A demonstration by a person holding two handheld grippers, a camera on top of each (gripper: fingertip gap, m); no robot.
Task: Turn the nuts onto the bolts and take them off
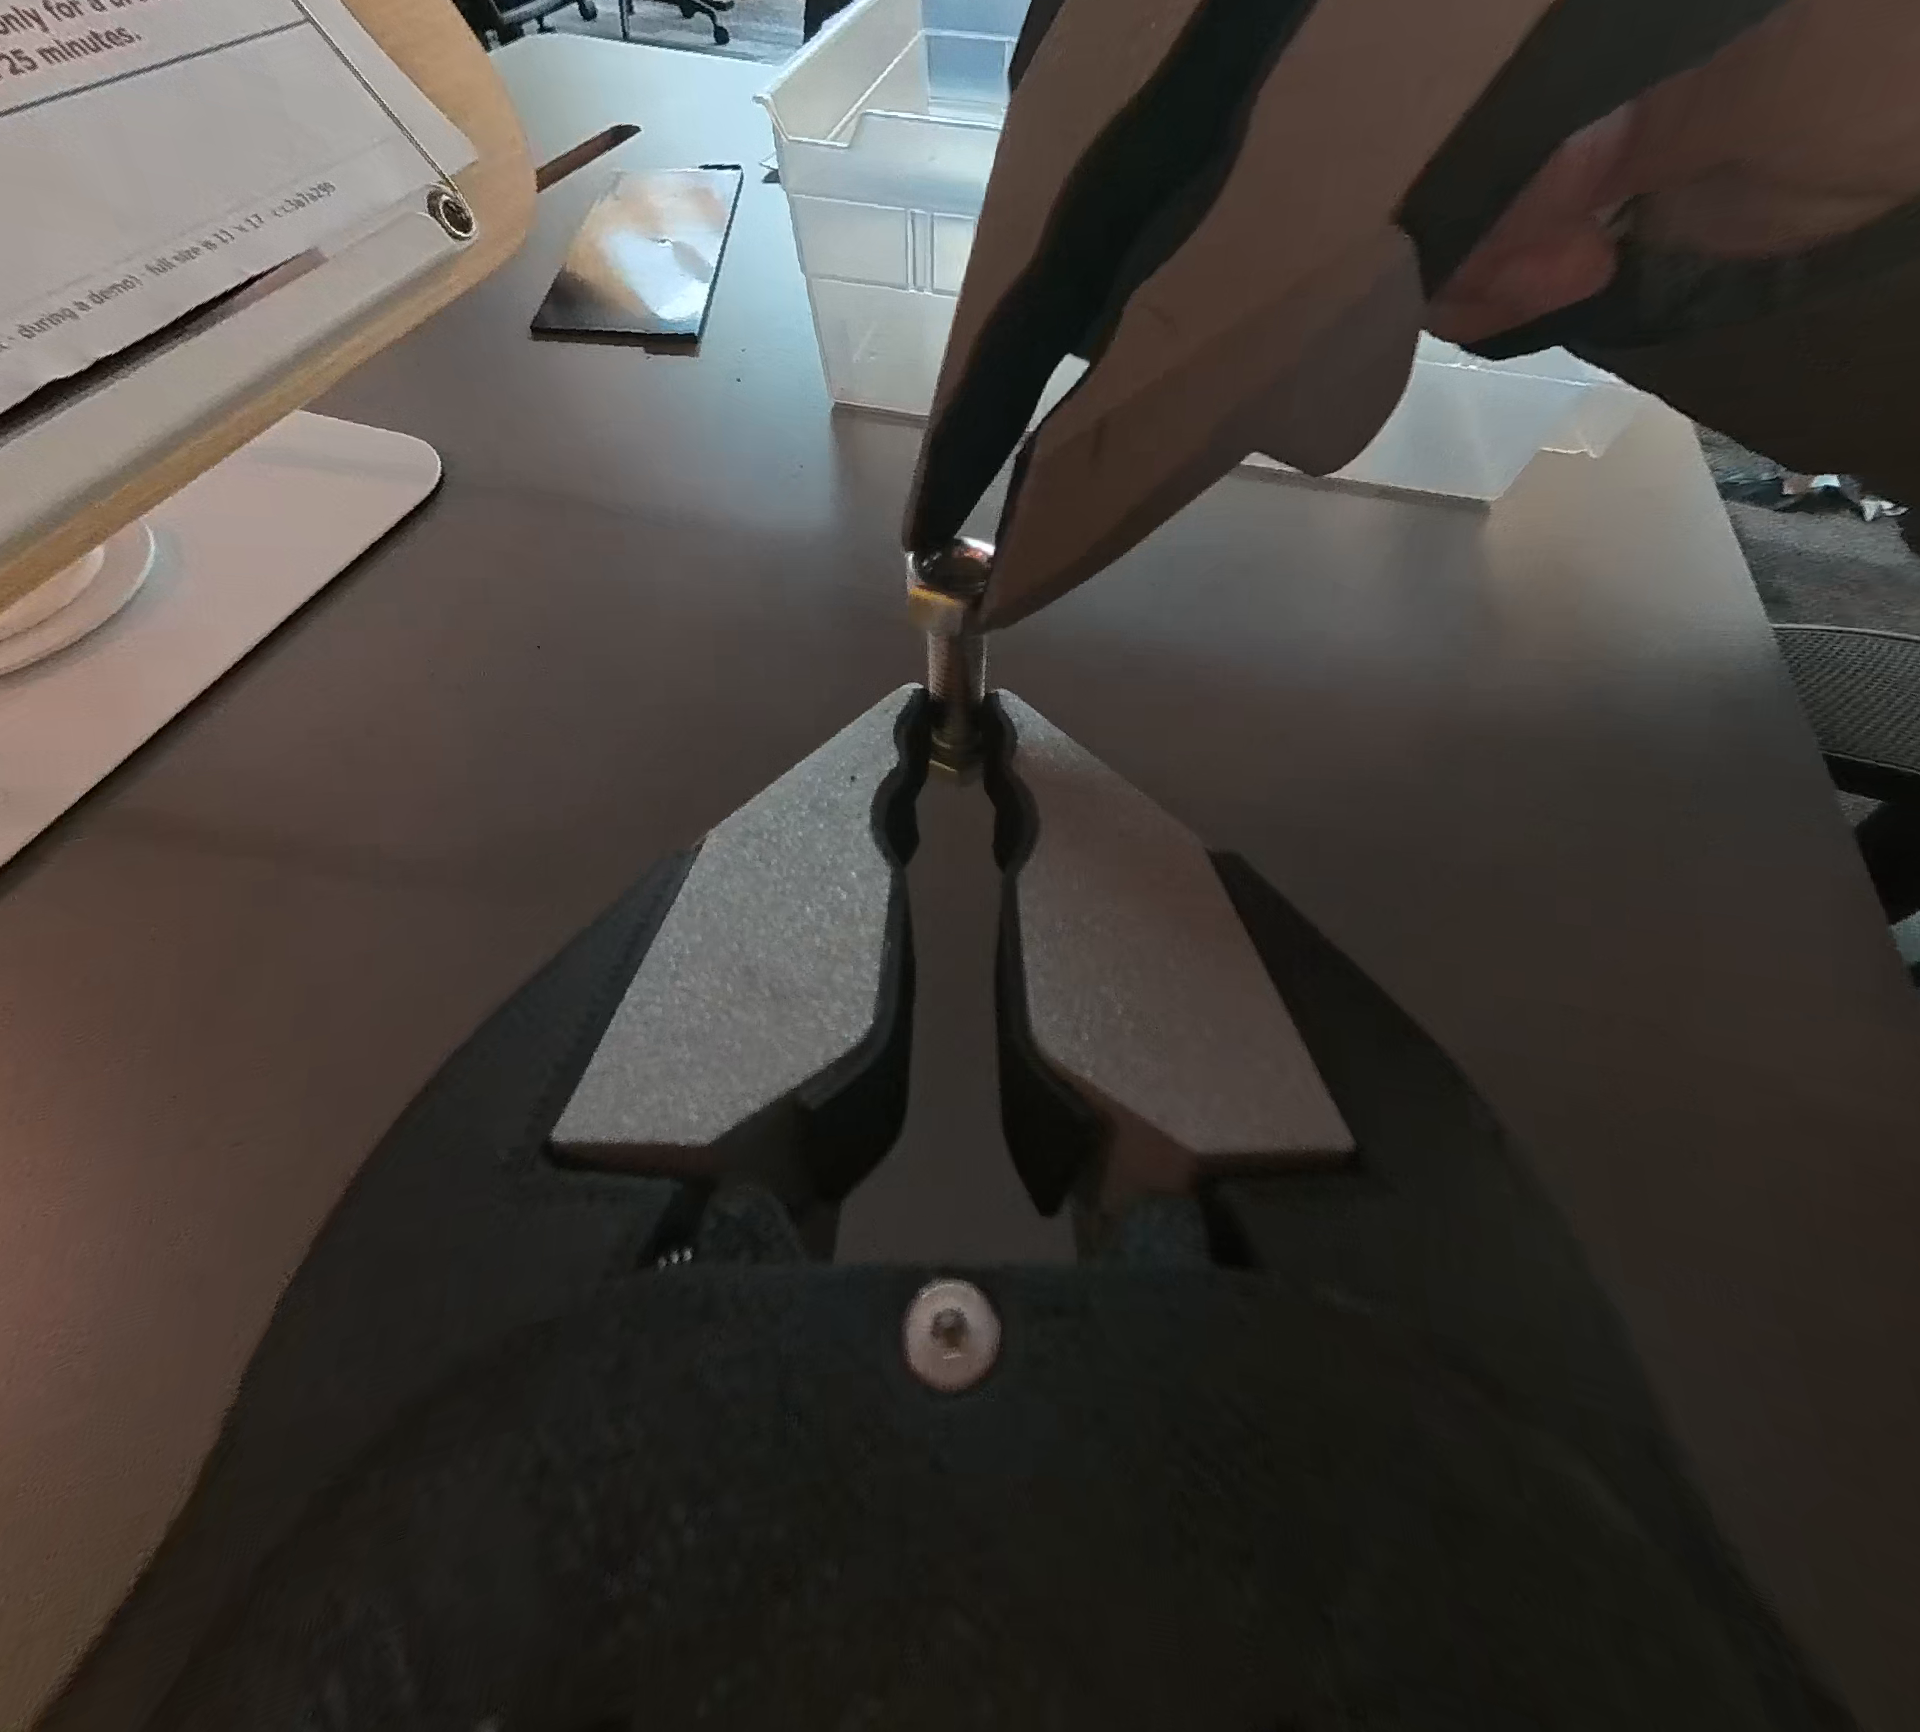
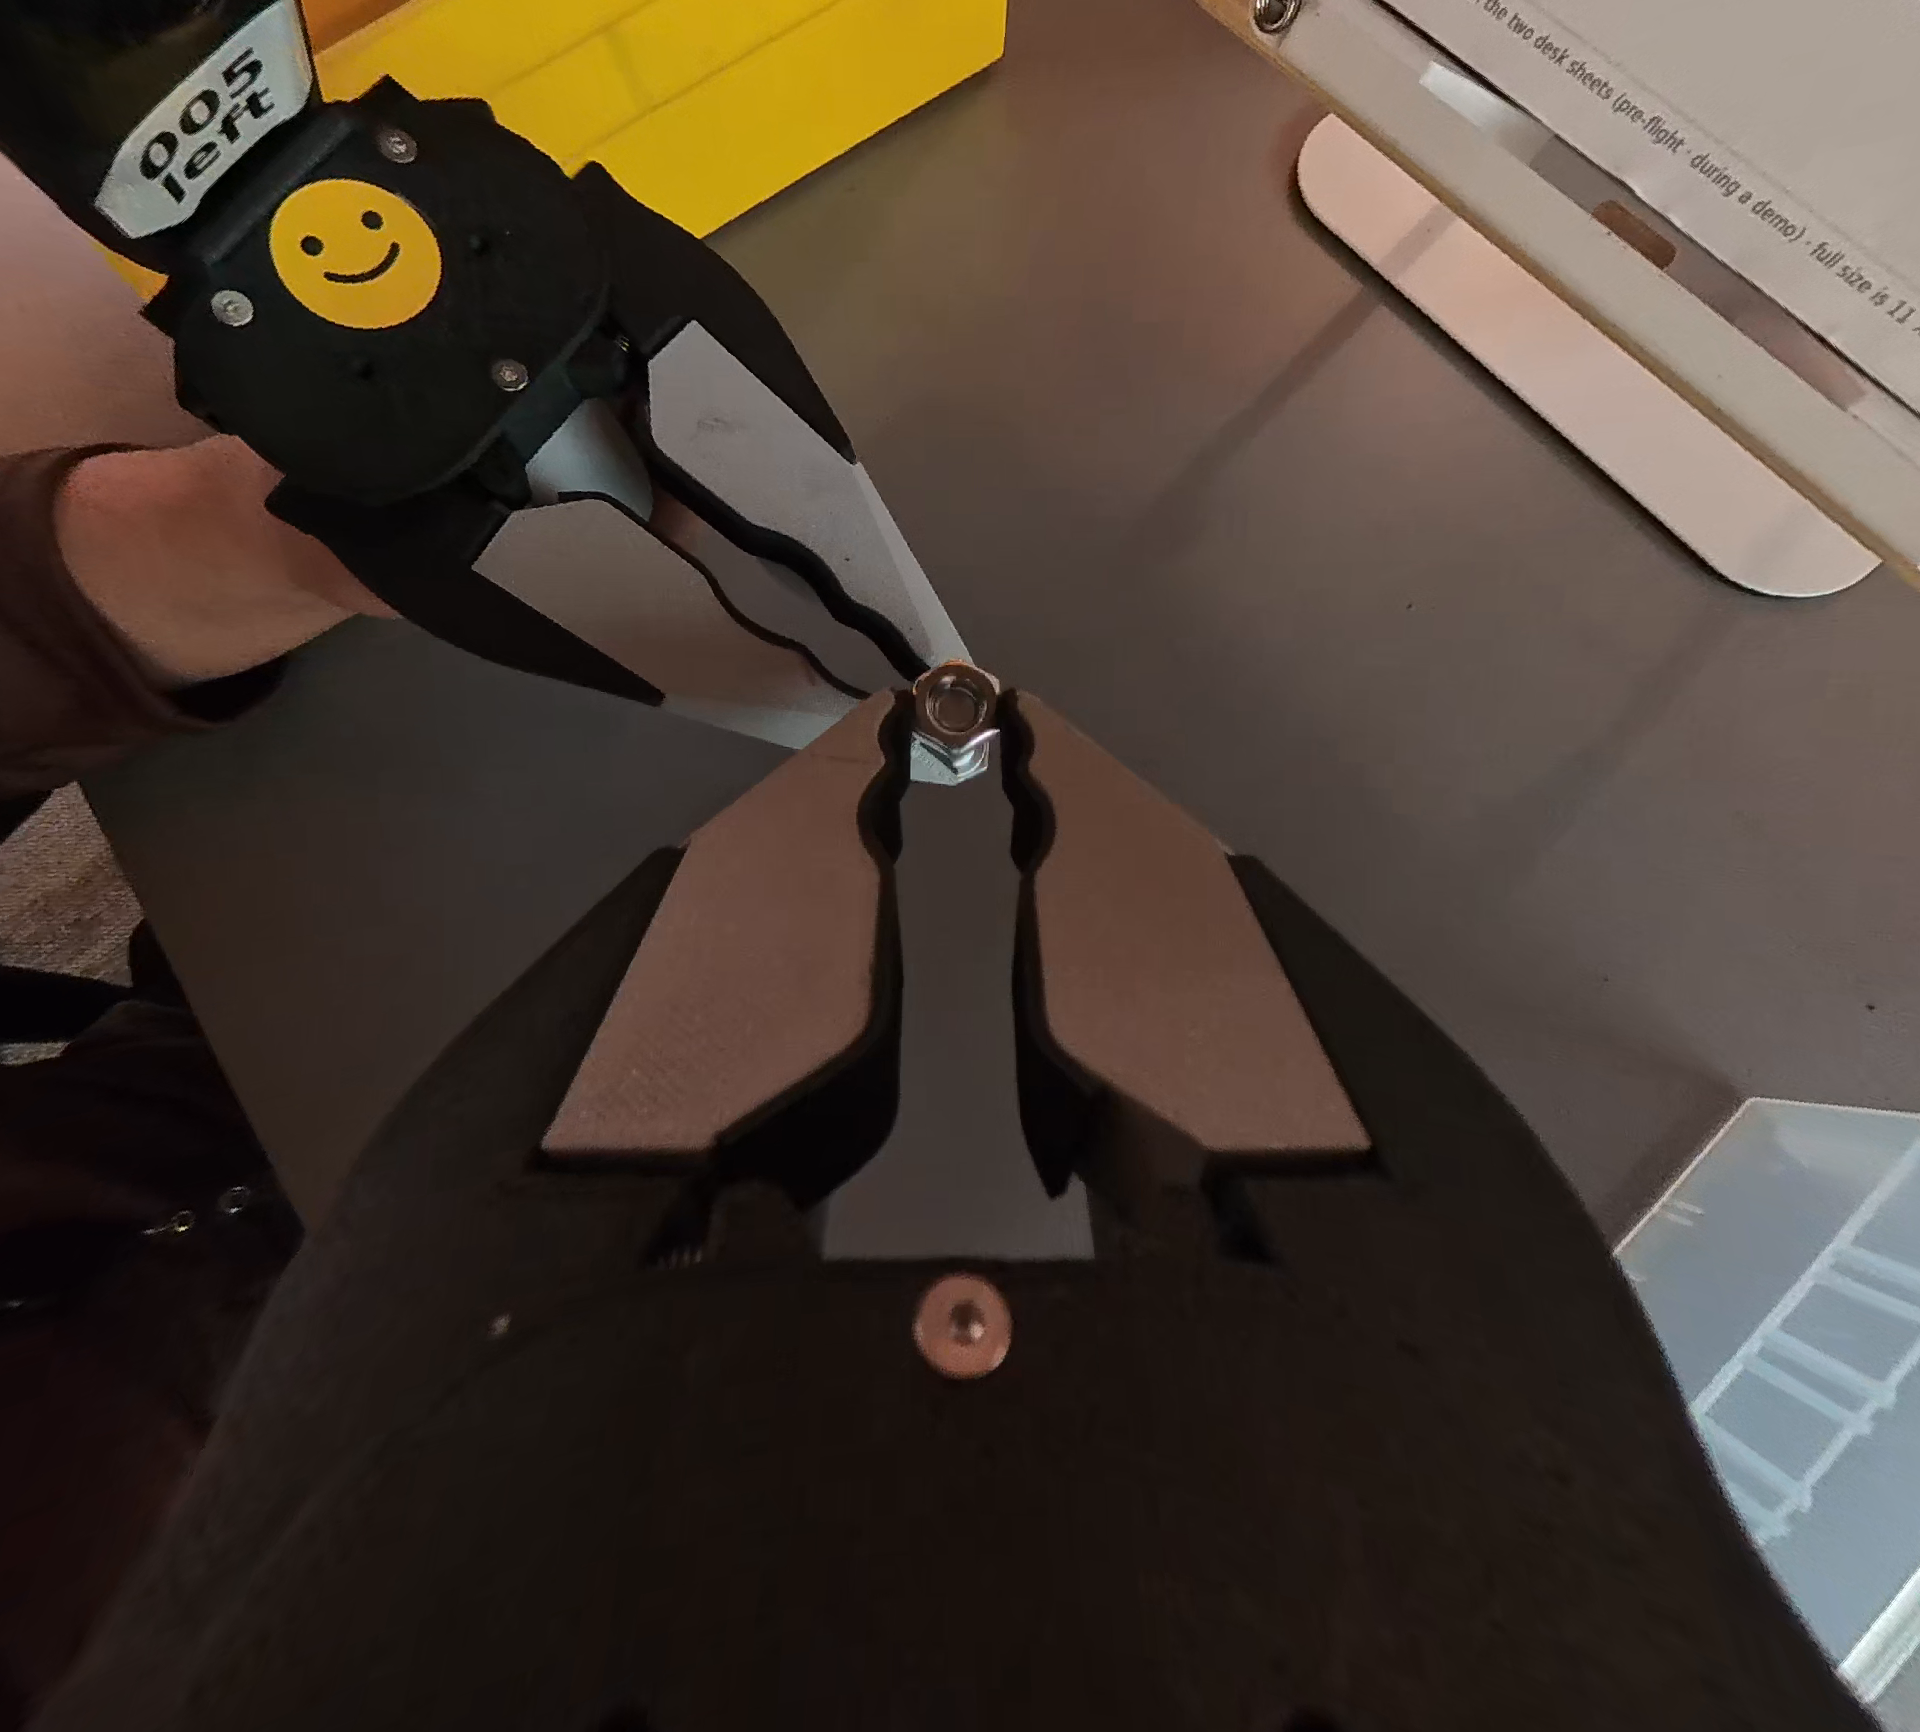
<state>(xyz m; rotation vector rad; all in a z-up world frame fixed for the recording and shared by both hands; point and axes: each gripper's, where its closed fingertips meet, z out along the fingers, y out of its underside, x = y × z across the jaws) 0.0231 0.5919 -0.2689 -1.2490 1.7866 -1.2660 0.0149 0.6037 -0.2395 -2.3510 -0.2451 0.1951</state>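
Left wrist view: threaded steel bolt (image 1: 945,674), hexagonal nut (image 1: 952,752).

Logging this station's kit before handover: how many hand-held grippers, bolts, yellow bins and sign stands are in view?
Hand-held grippers: 2 (left hand-held gripper, right hand-held gripper)
Bolt: 1
Yellow bin: 1
Sign stand: 1
Total: 5

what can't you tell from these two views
- How far the nut sits on the bolt: left wrist view, right gripper covers it.
- Bolt's lower end: left wrist view, inside the left gripper.
- Yellow bin contents: right wrist view, cut by the top edge.
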